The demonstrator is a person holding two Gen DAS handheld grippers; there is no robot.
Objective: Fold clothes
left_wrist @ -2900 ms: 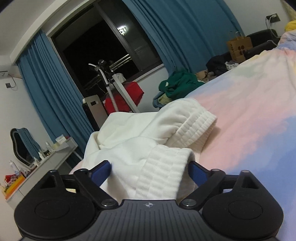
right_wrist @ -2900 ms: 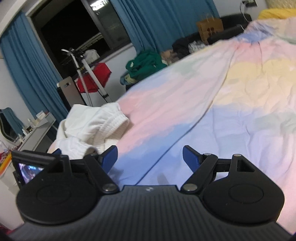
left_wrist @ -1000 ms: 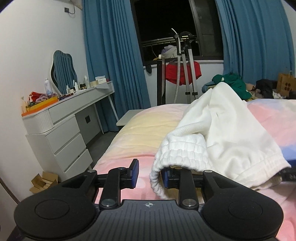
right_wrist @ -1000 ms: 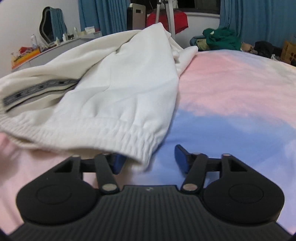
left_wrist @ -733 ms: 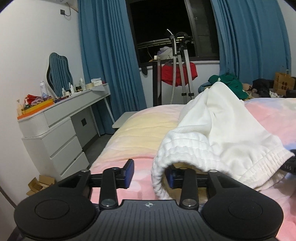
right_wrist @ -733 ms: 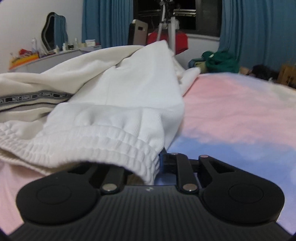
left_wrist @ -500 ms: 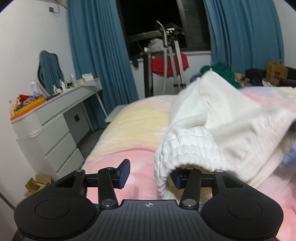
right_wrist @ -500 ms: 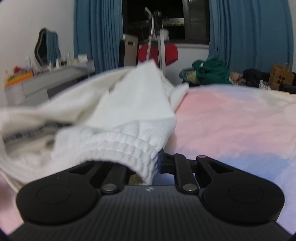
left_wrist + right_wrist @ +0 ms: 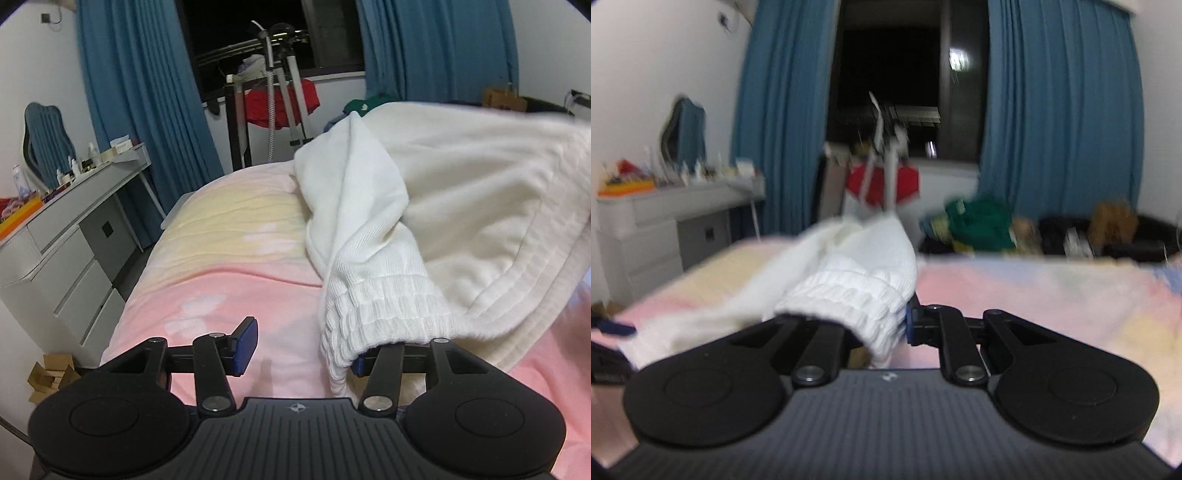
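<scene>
The right gripper (image 9: 886, 328) is clamped on a ribbed cuff (image 9: 857, 295) of the white garment (image 9: 443, 206), which lies heaped on the pastel bedspread (image 9: 221, 266) with one end raised off it. The left gripper (image 9: 303, 347) has its jaws opening, the left pad bare over the pink sheet and the right one hidden under another ribbed cuff (image 9: 376, 310) draped over it, not pinched between the two. Beyond the bed stand a white dresser (image 9: 70, 243), blue curtains (image 9: 147, 103), a dark window (image 9: 258, 33) and a tripod stand (image 9: 280, 92) with a red cloth (image 9: 284, 103).
</scene>
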